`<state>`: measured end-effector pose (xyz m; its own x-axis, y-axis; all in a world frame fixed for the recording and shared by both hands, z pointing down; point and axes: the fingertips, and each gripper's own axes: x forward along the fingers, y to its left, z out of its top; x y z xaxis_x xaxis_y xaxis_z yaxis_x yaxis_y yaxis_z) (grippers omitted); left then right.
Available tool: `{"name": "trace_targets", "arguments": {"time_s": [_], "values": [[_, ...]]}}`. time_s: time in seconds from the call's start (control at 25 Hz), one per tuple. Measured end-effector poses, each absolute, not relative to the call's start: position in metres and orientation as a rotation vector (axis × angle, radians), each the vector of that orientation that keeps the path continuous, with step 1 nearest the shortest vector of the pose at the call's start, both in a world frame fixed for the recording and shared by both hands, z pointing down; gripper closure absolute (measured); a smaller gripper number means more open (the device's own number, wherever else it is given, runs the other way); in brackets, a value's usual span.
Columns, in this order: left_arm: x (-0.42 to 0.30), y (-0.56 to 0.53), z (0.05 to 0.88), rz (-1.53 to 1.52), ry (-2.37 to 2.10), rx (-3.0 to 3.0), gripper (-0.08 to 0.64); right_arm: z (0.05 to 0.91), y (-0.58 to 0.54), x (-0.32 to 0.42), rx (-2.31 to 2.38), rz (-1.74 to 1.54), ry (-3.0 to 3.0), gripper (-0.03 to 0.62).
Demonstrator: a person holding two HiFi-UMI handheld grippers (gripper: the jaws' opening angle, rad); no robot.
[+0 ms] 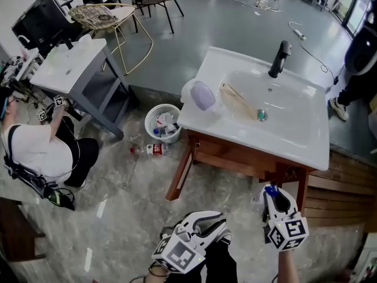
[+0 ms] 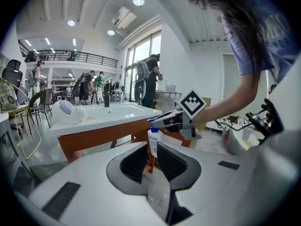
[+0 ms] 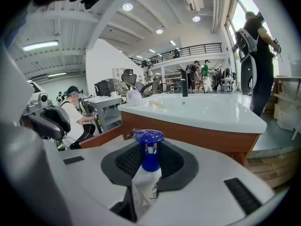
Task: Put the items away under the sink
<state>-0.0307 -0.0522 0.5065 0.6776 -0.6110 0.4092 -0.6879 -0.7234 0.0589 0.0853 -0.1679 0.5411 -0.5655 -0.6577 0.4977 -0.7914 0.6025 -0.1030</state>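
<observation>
The right hand-held gripper (image 3: 150, 157) grips a blue-capped white bottle (image 3: 149, 137), its label print unreadable; the left hand-held gripper (image 2: 153, 158) is open and empty.

The left hand-held gripper (image 2: 151, 150) shows its dark jaws a little apart, with nothing between them. Beyond the gap, the right hand-held gripper (image 2: 159, 122) holds a white bottle (image 2: 153, 141) by its top, near the wooden stand (image 2: 101, 136) that carries the white sink (image 2: 110, 113).

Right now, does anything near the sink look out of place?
Yes: a clear plastic bottle with a red label lies on its side on the floor beside the white mesh waste basket, not inside it.
</observation>
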Motion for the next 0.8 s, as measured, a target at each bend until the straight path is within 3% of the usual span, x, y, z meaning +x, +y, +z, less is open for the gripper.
{"name": "trace_targets", "arguments": {"time_s": [0.8], "values": [[-0.013,-0.064,0.599,0.454,-0.999,2.661,0.492,0.653,-0.219,0.049,1.127,0.484,-2.38,0.506]]}}
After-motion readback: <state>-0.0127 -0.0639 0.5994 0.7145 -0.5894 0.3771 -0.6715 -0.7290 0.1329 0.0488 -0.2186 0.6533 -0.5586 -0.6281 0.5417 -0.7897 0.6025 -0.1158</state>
